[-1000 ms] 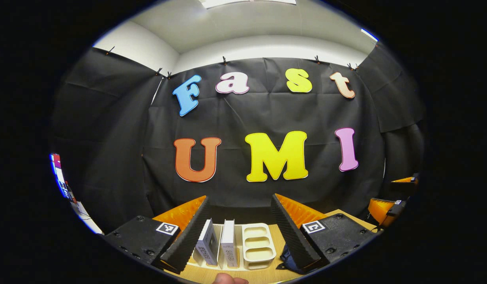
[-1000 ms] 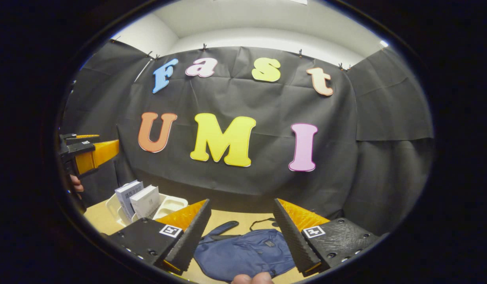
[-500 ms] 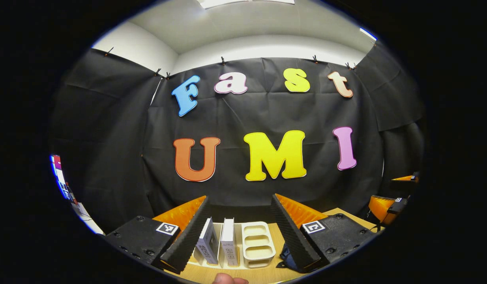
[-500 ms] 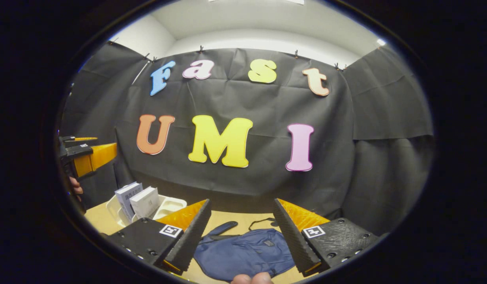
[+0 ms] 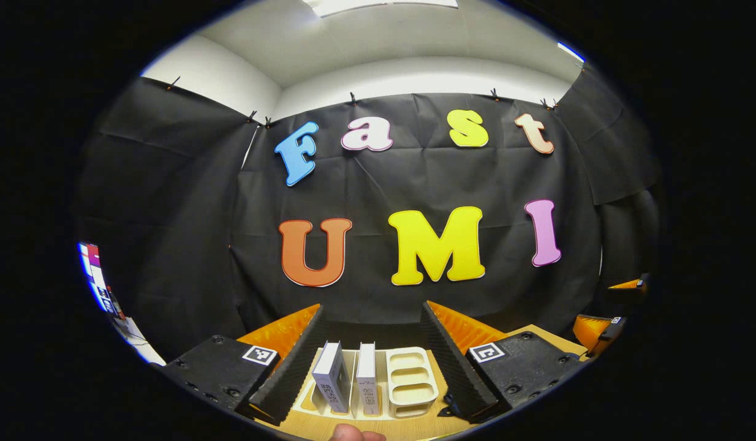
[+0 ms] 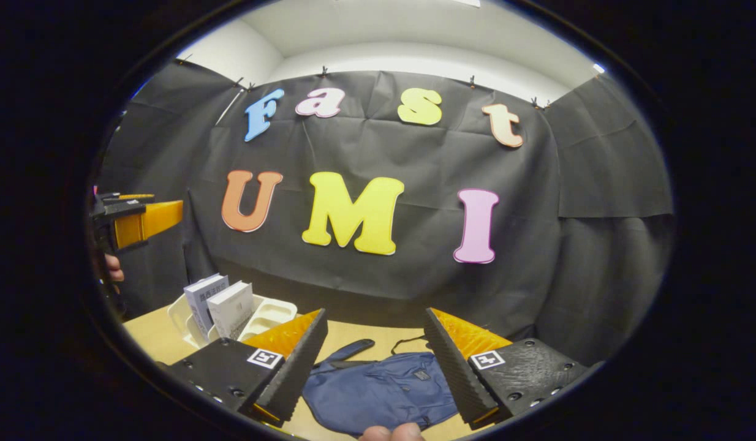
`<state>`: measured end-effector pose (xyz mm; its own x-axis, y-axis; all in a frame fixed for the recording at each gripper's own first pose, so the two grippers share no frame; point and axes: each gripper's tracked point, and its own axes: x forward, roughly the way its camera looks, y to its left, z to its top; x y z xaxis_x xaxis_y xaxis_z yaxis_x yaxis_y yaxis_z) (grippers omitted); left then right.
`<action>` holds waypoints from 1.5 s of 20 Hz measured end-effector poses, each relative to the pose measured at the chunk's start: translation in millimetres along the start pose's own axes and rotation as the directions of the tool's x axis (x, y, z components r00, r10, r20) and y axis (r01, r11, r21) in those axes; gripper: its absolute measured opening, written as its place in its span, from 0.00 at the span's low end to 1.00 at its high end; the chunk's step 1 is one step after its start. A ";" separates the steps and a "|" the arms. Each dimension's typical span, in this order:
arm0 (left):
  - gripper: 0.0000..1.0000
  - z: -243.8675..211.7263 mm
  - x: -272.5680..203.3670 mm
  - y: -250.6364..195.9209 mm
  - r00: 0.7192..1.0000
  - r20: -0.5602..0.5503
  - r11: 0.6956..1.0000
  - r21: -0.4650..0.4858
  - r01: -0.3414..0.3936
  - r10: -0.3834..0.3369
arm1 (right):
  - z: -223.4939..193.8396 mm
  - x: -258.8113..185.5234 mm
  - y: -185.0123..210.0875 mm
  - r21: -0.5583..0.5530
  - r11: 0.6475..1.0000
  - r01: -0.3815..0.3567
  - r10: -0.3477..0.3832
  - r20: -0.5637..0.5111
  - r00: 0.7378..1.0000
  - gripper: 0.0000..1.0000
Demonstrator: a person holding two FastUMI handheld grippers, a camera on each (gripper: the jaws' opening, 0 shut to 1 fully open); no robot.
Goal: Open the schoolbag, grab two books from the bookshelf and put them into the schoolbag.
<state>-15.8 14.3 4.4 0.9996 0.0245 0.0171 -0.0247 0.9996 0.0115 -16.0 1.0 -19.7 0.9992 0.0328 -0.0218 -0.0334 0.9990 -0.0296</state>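
Standing upright in the bookshelf (image 5: pixel 408 383) near the table's (image 6: pixel 151 334) left edge: two books (image 5: pixel 350 383), dead ahead of the left gripper (image 5: pixel 373 361), fingers spread, empty. Schoolbag (image 6: pixel 378 392) lies flat mid-table, long axis crosswise, directly before the right gripper (image 6: pixel 375 367), likewise spread and empty, probably the nearer tool for opening it.

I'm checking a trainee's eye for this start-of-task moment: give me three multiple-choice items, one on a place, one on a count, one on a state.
1. Where does the schoolbag lie?
A. flat on the table
B. inside the bookshelf
C. hanging on the wall

2. How many books stand in the bookshelf?
A. none
B. two
C. five

3. How does the right gripper stand?
A. shut on a book
B. shut on the bag's strap
C. open, holding nothing

Answers:
1 A, the blue bag rests on the wooden table ahead of the right gripper.
2 B, a left book and a right book stand side by side.
3 C, its fingers are spread with only the bag beyond them.
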 end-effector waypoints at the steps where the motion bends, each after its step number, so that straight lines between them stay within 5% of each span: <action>1: 0.98 -1.0 -0.5 1.2 1.000 0.001 1.000 -0.004 0.000 0.000 | -4.8 -1.7 -2.1 -0.012 1.000 -0.001 0.001 -0.010 1.000 0.98; 10: 0.98 -17.6 0.1 3.8 1.000 -0.031 1.000 -0.023 -0.008 0.007 | -114.8 -18.9 0.5 -0.188 0.976 -0.110 0.068 -0.217 0.974 0.95; 21: 0.98 -41.1 4.8 20.0 0.996 -0.078 0.999 0.011 -0.043 0.044 | -292.1 -27.1 26.9 -0.368 0.852 -0.372 0.125 -0.547 0.828 0.99; 26: 0.98 -49.3 6.1 32.5 0.993 -0.102 0.998 0.027 -0.062 0.065 | -327.1 -11.6 37.9 -0.409 0.823 -0.395 0.094 -0.587 0.804 0.96; 30: 0.98 -53.3 9.8 36.5 0.991 -0.113 0.997 0.042 -0.064 0.068 | -339.0 6.3 43.4 -0.412 0.836 -0.363 0.057 -0.592 0.804 0.96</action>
<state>-6.0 51.7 -48.3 0.9910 0.0938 -0.0952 -0.0892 0.9946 0.0523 -18.2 34.4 -359.9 0.7893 0.0657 -0.6105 -0.3990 0.8106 -0.4286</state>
